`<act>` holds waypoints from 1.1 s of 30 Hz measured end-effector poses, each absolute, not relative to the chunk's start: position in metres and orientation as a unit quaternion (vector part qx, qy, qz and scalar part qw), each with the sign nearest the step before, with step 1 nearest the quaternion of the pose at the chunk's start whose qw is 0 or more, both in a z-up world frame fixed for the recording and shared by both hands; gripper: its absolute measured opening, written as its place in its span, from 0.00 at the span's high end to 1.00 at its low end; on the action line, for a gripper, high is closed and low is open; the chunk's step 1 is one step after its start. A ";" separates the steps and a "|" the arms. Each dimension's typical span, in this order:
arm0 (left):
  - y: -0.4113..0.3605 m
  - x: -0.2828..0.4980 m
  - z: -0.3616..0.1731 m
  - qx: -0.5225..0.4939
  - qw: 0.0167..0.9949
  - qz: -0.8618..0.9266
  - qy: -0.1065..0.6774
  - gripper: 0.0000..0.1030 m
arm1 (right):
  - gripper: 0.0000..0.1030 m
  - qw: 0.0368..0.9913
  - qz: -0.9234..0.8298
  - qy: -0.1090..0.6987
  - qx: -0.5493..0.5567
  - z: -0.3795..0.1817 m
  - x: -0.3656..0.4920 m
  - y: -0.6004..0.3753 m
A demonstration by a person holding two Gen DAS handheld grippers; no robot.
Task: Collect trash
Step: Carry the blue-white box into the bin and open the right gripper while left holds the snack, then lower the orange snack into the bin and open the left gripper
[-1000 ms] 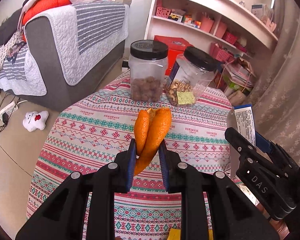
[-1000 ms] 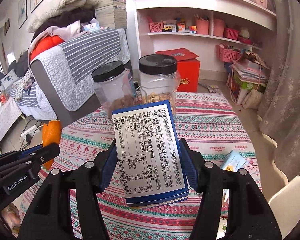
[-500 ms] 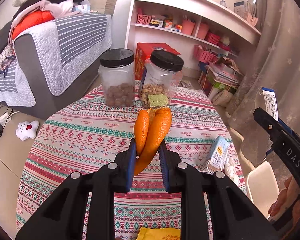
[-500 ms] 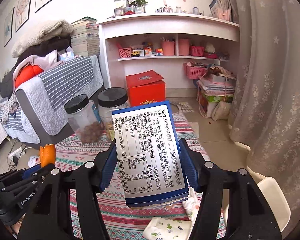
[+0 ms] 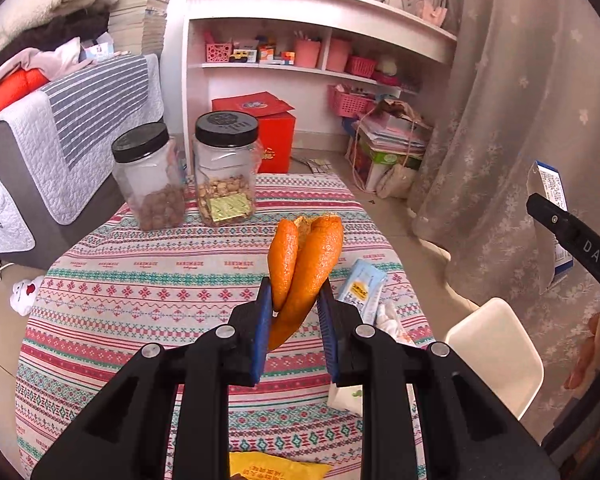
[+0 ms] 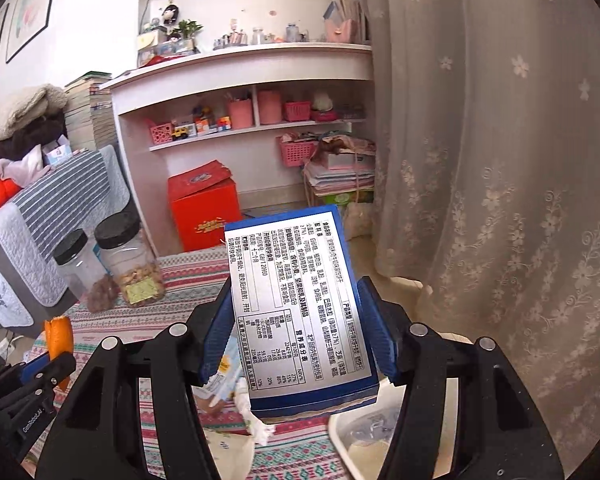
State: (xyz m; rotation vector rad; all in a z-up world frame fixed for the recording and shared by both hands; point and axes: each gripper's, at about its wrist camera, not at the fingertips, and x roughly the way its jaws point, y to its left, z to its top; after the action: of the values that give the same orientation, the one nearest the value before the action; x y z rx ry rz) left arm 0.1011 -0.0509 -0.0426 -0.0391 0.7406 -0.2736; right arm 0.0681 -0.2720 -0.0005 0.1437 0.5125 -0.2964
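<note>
Pinching an orange peel (image 5: 304, 264) in the left gripper (image 5: 294, 320) jaws and a blue box (image 6: 300, 308) in the right gripper (image 6: 296, 344) jaws keeps both scraps clear of the surface (image 5: 160, 280), probably for dropping into the white bin (image 5: 496, 356) off its right edge.

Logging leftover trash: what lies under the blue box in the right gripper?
Under the blue box: crumpled tissue, a light blue wrapper and a white bin rim. The bin's contents are mostly covered.

Right gripper (image 6: 296, 320) swung the blue box (image 6: 300, 308) past the table's (image 5: 140, 280) edge.
</note>
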 end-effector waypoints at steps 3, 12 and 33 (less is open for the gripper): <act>-0.069 0.098 -0.044 -0.019 0.919 -0.148 0.364 0.78 | 0.44 0.946 -0.178 0.260 0.075 -0.003 0.060 -0.297; -0.132 0.091 -0.048 -0.009 0.904 -0.200 0.379 0.78 | 0.36 0.912 -0.258 0.302 0.103 -0.019 0.038 -0.363; -0.283 0.057 -0.042 0.019 0.864 -0.319 0.389 0.76 | 0.07 0.880 -0.363 0.235 0.195 -0.001 -0.044 -0.463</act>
State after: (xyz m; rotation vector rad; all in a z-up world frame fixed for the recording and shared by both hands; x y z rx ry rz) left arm 0.0573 -0.2827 -0.0417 0.0400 0.8164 -0.6681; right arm -0.0443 -0.4633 -0.0009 0.4063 0.4904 -0.7555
